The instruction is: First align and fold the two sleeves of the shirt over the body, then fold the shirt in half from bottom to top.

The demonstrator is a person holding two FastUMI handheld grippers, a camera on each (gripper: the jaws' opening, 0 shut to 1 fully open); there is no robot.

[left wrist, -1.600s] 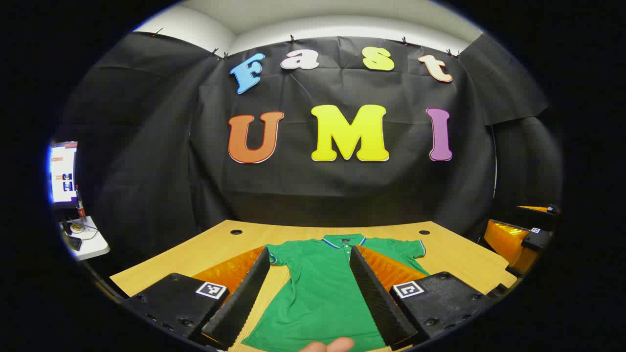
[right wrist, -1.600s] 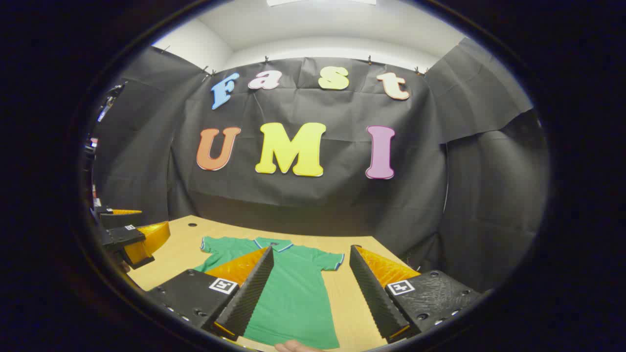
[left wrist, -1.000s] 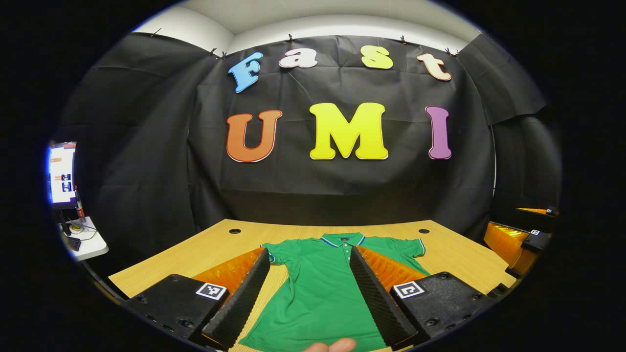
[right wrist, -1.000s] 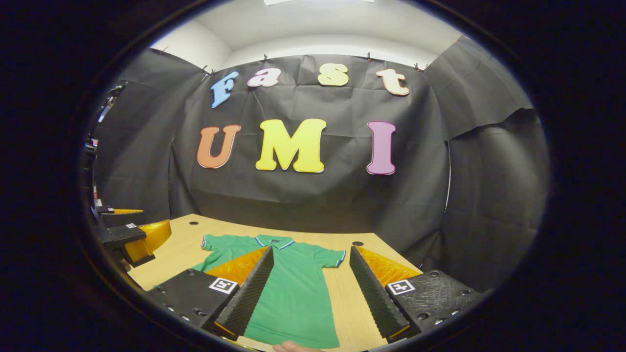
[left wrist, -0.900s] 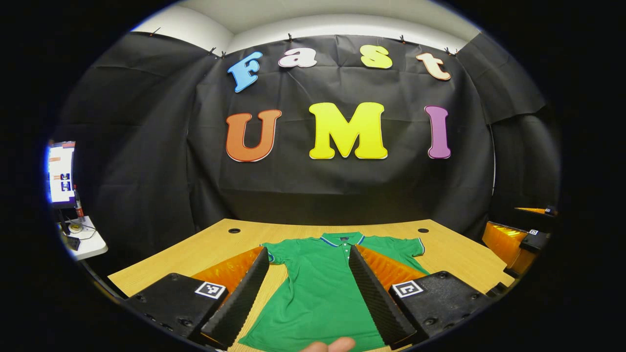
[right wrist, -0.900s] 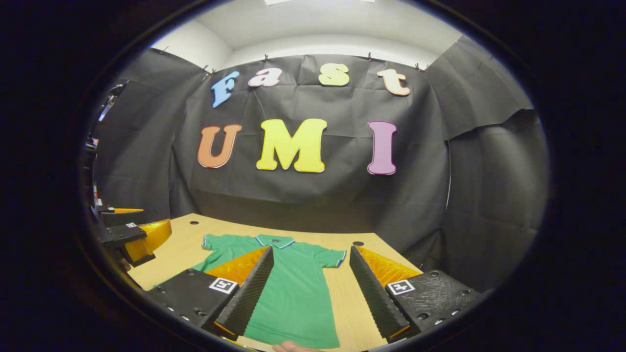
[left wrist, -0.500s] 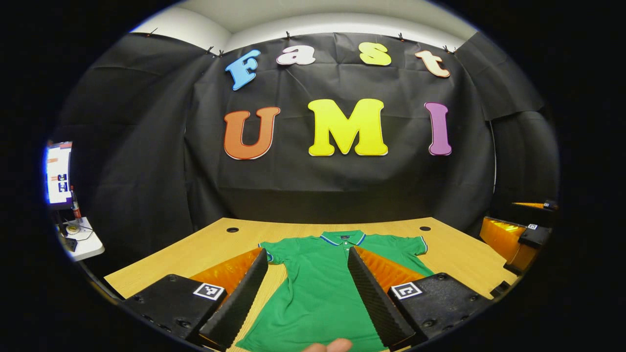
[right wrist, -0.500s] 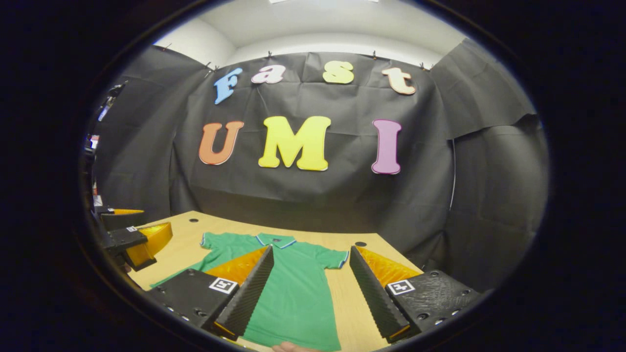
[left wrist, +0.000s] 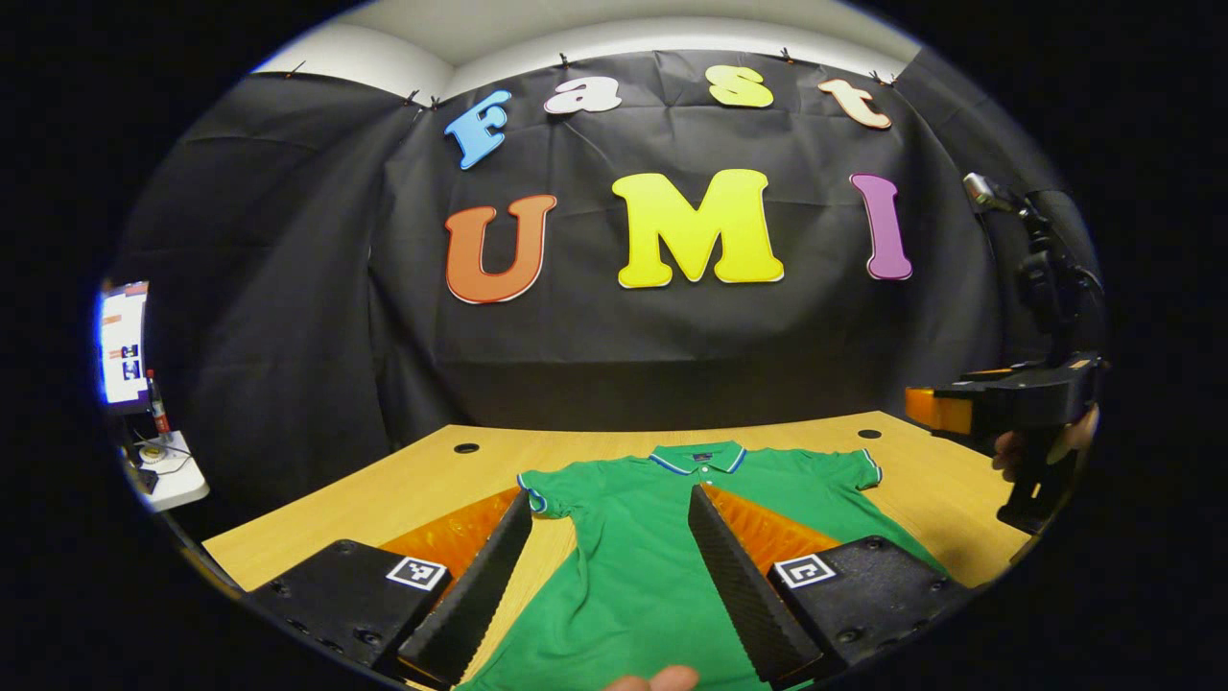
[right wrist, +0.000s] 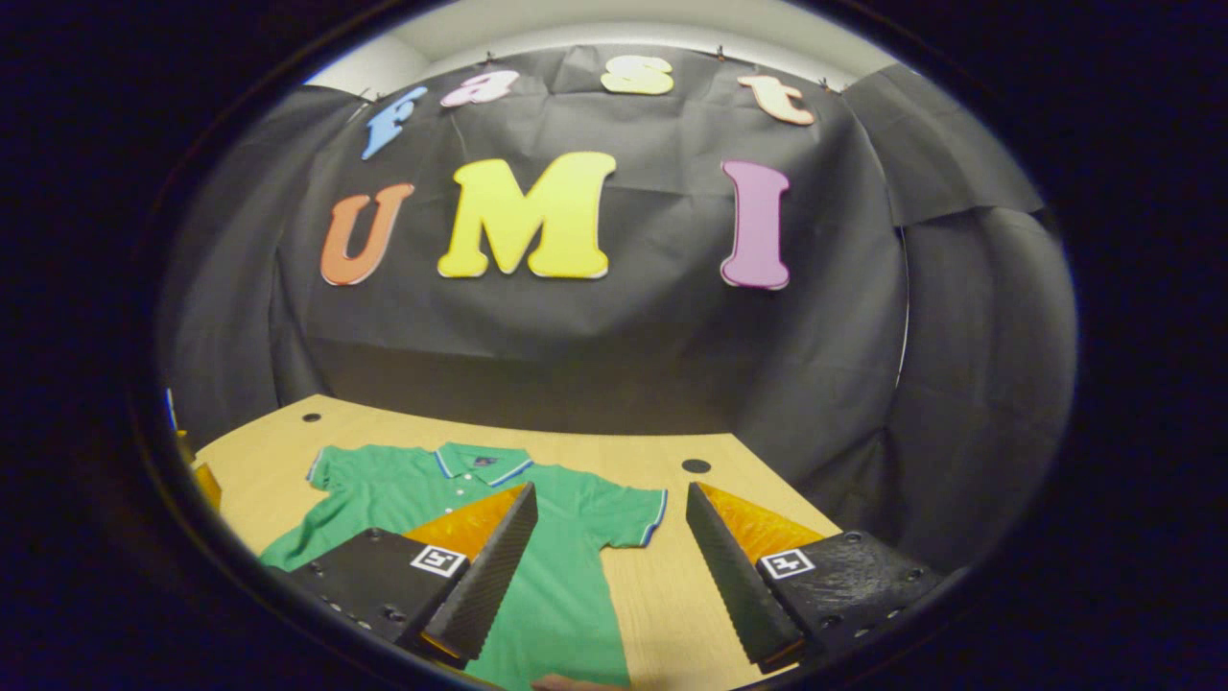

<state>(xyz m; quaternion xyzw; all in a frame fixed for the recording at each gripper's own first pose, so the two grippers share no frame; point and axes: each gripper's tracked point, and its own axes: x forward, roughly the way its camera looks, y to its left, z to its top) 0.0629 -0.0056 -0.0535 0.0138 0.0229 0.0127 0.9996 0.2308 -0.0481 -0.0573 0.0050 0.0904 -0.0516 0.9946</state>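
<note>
1. The green shirt point(left wrist: 662, 537) lay flat and face up on the tabletop point(left wrist: 403, 489), collar toward the booth's wall, both short sleeves spread out to the sides. Neither sleeve had been folded, so the task looked to be at its very start.

2. The left gripper point(left wrist: 609, 576) hovered above the shirt's body with its jaws wide apart and nothing between them. The left sleeve point(left wrist: 542, 489) lay just ahead of its left finger.

3. The right gripper point(right wrist: 609, 566) was also wide open and empty, poised over the right side of the shirt, with the right sleeve point(right wrist: 628, 513) between its fingers and slightly ahead. In the left gripper view it appeared raised at the far right, held by a hand point(left wrist: 1046, 446), well above the tabletop.

4. The step in hand seemed to be the approach to the sleeves. The next move would probably call for each gripper to come down onto its sleeve's outer hem, pinch the cloth and carry it inward over the chest.

5. Room looked generous: bare wood lay on both sides of the shirt and beyond the collar. The tabletop's right edge ran near the right sleeve, close to a cable hole point(right wrist: 696, 465), so the right gripper had less margin there.

6. The shirt's hem reached close to the near edge, which may leave little space for grasping the bottom later.
</note>
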